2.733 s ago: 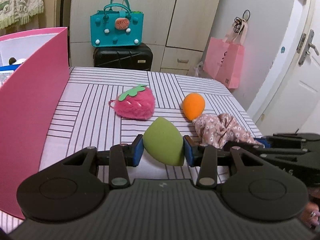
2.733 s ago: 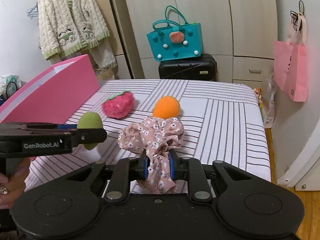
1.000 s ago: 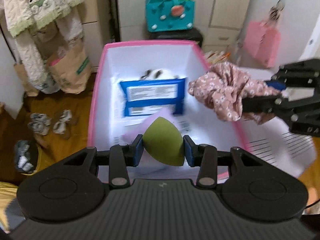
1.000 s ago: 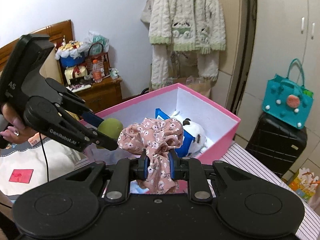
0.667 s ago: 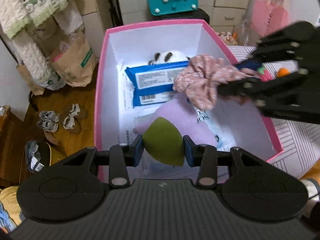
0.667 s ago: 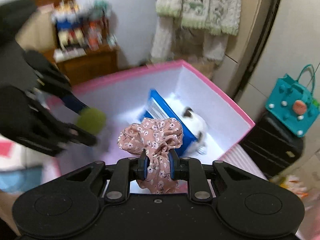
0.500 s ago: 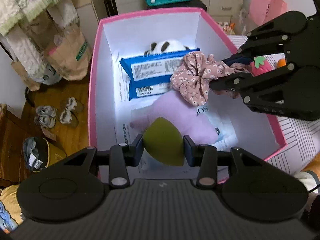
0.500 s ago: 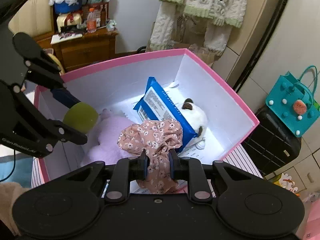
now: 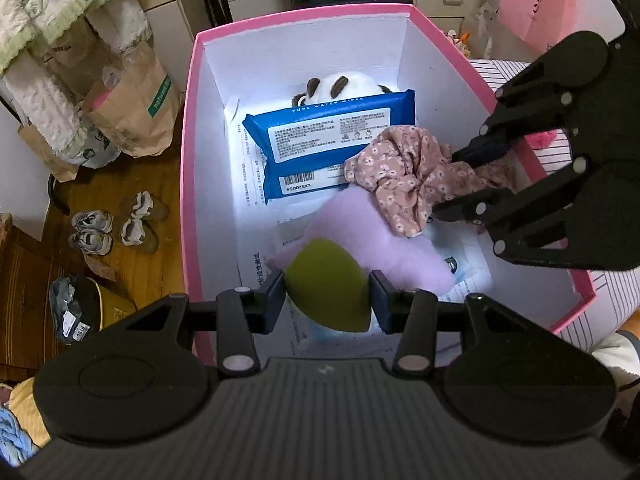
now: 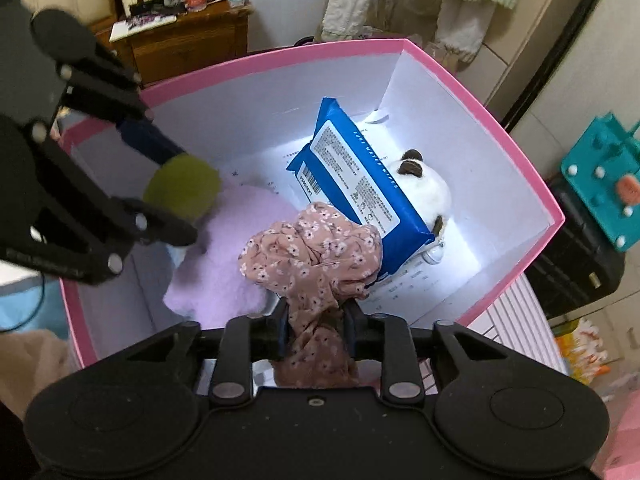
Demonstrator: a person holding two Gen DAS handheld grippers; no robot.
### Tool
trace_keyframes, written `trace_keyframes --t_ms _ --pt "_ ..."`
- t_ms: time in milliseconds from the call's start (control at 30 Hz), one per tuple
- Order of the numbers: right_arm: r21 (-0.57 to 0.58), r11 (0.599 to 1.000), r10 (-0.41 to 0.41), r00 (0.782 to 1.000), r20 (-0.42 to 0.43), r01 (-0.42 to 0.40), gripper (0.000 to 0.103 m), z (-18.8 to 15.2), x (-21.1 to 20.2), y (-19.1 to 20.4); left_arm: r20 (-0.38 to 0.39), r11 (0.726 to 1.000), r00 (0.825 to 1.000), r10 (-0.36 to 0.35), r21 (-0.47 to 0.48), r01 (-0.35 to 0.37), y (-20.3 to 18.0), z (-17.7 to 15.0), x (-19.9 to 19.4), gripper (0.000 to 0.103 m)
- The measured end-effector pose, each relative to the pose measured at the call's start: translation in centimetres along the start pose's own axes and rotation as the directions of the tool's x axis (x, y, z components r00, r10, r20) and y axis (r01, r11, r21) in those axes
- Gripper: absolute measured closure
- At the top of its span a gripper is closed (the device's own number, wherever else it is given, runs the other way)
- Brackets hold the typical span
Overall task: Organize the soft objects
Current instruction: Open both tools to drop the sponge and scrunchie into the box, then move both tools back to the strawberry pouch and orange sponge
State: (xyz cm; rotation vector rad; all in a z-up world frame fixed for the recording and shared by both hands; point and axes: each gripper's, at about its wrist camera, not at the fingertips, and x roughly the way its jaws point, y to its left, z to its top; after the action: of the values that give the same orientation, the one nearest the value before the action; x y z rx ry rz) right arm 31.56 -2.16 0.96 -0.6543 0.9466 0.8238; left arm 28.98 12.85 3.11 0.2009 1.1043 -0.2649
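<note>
My left gripper point(image 9: 327, 298) is shut on a green teardrop sponge point(image 9: 326, 284) and holds it above the near end of the pink box point(image 9: 188, 184). My right gripper point(image 10: 316, 334) is shut on a pink floral scrunchie point(image 10: 310, 248) and holds it inside the box above a lilac plush point(image 10: 236, 248). The sponge also shows in the right wrist view point(image 10: 182, 190). The scrunchie also shows in the left wrist view point(image 9: 404, 172). A blue wipes pack point(image 9: 328, 140) and a panda plush point(image 9: 344, 84) lie at the box's far end.
Printed paper sheets point(image 9: 260, 276) line the box floor. The striped bed point(image 9: 616, 296) lies to the right of the box. Shoes point(image 9: 116, 228) and paper bags point(image 9: 128, 112) stand on the wooden floor to the left. A teal bag point(image 10: 604, 184) sits on a black suitcase point(image 10: 576, 256).
Both grippers carried their objects from the bed over to the pink box and have lowered into it. The scrunchie now hangs over the lilac plush, the sponge over the near end.
</note>
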Motion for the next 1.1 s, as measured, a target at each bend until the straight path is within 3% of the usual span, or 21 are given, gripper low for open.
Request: trace_keyframes --t_ms 167,233,333,433,533,600,800,1100 --pt "0.038 0.999 -0.001 0.998 0.07 -0.001 0.055 -0.5 -1.6 -0.7 0.032 0.999 0.998 0.05 0.018 -0.05 -0.3 0.1 -0.7 0.038" --pt "0.059 0.998 0.004 0.994 0.106 -0.01 0.055 -0.8 -2.2 -0.9 0.04 0.996 0.996 0.084 0.022 -0.085 -0.3 0.1 -0.9 0.033" --pt "0.09 0.995 0.019 0.989 0.149 -0.033 0.053 -1.4 -3.2 -1.2 0.038 0.997 0.997 0.071 0.012 -0.071 -0.3 0.1 -1.2 0.028" --pt "0.127 0.99 0.033 0.982 0.187 -0.057 0.053 -2.1 -4.2 -1.7 0.034 0.995 0.995 0.098 0.021 -0.099 -0.7 0.2 -1.7 0.015" --pt "0.166 0.983 0.041 0.974 0.221 -0.079 0.053 -2.4 -4.9 -2.2 0.048 0.992 0.992 0.113 0.059 -0.115 -1.3 0.2 -2.4 0.014" --pt "0.181 0.979 0.048 0.97 0.24 -0.093 0.053 -2.8 -5.3 -2.4 0.085 0.994 0.992 0.097 0.05 -0.102 -1.4 -0.2 -3.3 0.014" --pt "0.195 0.974 0.057 0.955 0.29 -0.118 0.052 -4.3 -7.4 -2.1 0.1 0.998 0.993 0.056 0.02 -0.059 -1.8 -1.3 -5.3 0.015" --pt "0.188 0.976 0.033 0.929 0.368 -0.109 0.052 -7.3 -11.9 -0.4 0.144 0.996 0.986 0.089 -0.001 -0.089 -3.3 -2.9 -9.1 0.015"
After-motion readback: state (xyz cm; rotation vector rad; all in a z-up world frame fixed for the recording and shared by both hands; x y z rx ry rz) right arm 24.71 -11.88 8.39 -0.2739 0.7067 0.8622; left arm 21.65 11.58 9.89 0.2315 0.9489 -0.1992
